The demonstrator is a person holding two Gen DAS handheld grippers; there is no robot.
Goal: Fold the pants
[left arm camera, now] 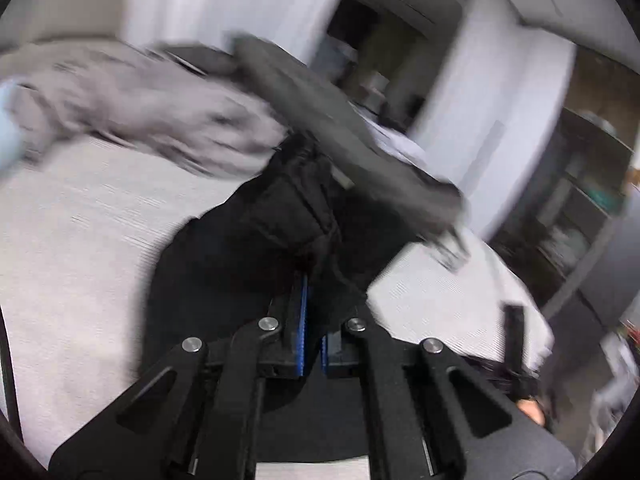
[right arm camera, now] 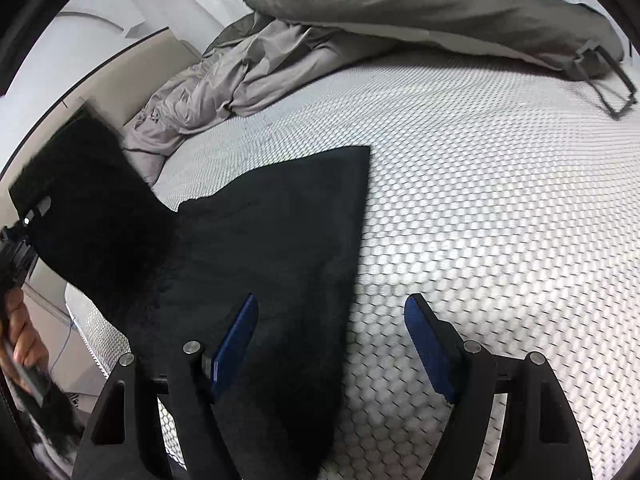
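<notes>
- Black fleece pants point(right arm camera: 264, 248) lie partly flat on the white honeycomb-textured bed point(right arm camera: 500, 208); my left hand-held gripper point(left arm camera: 314, 308) pinches one end, lifted.
- My right hand-held gripper point(right arm camera: 330, 344) hovers spread, empty, over the flat part's edge.
- Judged: mid-fold; next, lay the lifted end squarely over.
- Beyond, a rumpled grey duvet point(right arm camera: 400, 12).
</notes>
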